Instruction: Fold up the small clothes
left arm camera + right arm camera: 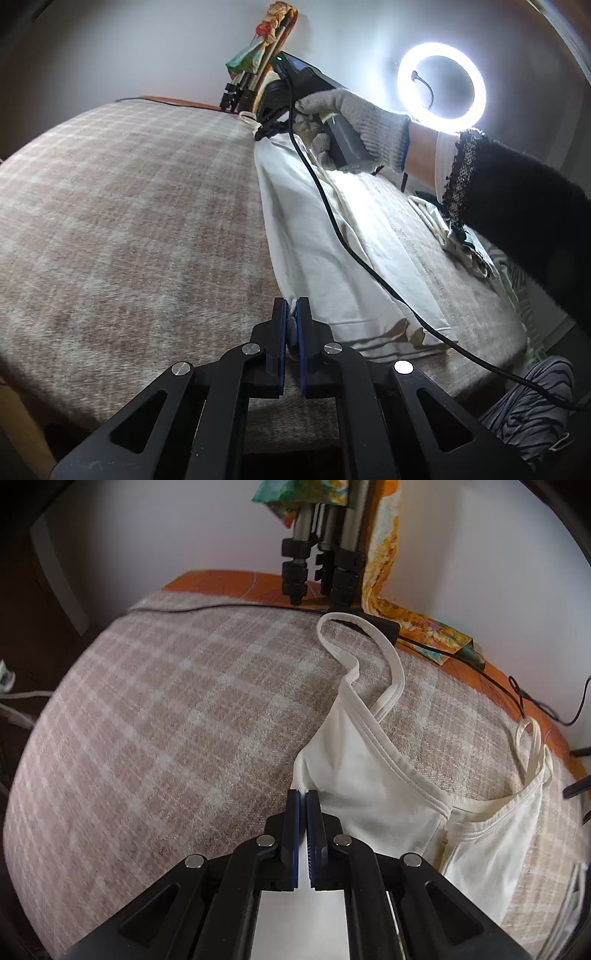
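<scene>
A white strappy top (325,254) lies lengthwise on the checked blanket (129,221), partly folded over itself. My left gripper (291,306) is shut on its near hem corner. My right gripper (303,797) is shut on the top's side edge near the armhole (369,775); its straps (369,650) trail toward the back. In the left wrist view the right gripper (273,127) is held by a grey-gloved hand (362,118) at the top's far end, its fingertips hidden against the cloth.
A tripod (321,561) and a patterned cloth (384,554) stand at the back edge. A ring light (441,85) glows at right. A black cable (343,236) runs across the top. More clothes (465,251) lie at right.
</scene>
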The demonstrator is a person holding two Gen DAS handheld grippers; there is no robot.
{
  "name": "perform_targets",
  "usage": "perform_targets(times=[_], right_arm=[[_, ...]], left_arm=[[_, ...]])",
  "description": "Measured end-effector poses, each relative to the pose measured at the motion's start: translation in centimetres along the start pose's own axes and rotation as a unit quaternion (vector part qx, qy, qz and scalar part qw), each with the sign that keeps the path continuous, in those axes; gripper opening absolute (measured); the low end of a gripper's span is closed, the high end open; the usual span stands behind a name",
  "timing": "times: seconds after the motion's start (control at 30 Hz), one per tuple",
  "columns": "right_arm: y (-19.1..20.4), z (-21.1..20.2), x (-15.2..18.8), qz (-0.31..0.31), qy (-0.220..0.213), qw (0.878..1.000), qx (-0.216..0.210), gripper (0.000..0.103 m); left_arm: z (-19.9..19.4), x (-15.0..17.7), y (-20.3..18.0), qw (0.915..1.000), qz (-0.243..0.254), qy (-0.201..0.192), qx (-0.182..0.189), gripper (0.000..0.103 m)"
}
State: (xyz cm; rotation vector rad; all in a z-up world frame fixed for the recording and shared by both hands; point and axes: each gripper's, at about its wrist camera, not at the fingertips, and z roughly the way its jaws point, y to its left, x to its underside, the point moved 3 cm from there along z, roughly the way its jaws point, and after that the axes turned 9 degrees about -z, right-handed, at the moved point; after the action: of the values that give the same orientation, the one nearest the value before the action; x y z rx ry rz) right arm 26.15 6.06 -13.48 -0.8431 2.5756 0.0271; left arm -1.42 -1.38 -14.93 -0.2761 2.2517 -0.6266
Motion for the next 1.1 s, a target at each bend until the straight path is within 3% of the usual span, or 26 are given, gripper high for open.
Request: perform_targets(times=[0.1, 0.17, 0.23, 0.4, 0.5, 0.63, 0.73, 0.87, 0.93, 1.03, 1.1], right_arm=[[0.0, 0.0, -0.1, 0.0, -0.017, 0.999, -0.047, 0.002], [-0.1, -0.4, -0.1, -0.003, -0.021, 0.999, -0.05, 0.01], [-0.3, -1.8, 0.2, 0.002, -0.042, 0.995, -0.086, 0.031], [-3.0, -7.8, 3.3, 0.023, -0.099, 0.99, -0.102, 0.032], [-4.5, -10.9, 6.9, 0.035, -0.112, 0.989, -0.089, 0.033], [-6.3, -12.6, 12.1, 0.067, -0.103, 0.989, -0.082, 0.034], [-6.4, -13.8, 16.4, 0.074, -0.092, 0.991, -0.07, 0.035], [-6.3, -13.9, 22.4, 0.109, -0.067, 0.987, -0.097, 0.035], [-5.9, -13.8, 24.9, 0.121, -0.055, 0.985, -0.108, 0.035], [-4.8, -14.0, 27.7, 0.126, -0.047, 0.983, -0.121, 0.035], [-4.3, -14.3, 29.4, 0.126, -0.045, 0.982, -0.13, 0.035]], left_arm=[[0.3, 0.0, 0.5, 0.9997, -0.022, 0.002, -0.013, 0.004], [0.1, -0.1, 0.9, 0.9994, -0.03, -0.001, -0.019, 0.005], [-0.1, -0.5, 0.9, 0.9989, -0.024, -0.007, -0.039, 0.007], [-1.3, -1.7, 1.6, 0.998, -0.042, -0.019, -0.043, 0.01], [-2.3, -2.6, 1.5, 0.9978, -0.053, -0.027, -0.03, 0.027], [-3.0, -3.9, 0.9, 0.9989, -0.046, -0.011, -0.009, 0.037], [-3.1, -4.9, 0.8, 0.9986, -0.047, 0.017, 0.016, 0.037], [-2.0, -5.9, 0.6, 0.9948, -0.03, 0.087, 0.043, 0.037], [-1.1, -6.1, 0.6, 0.9912, -0.019, 0.124, 0.042, 0.037], [-0.2, -6.1, 0.4, 0.9876, 0.012, 0.153, 0.033, 0.037], [0.7, -6.0, 0.5, 0.9849, 0.007, 0.169, 0.036, 0.037]])
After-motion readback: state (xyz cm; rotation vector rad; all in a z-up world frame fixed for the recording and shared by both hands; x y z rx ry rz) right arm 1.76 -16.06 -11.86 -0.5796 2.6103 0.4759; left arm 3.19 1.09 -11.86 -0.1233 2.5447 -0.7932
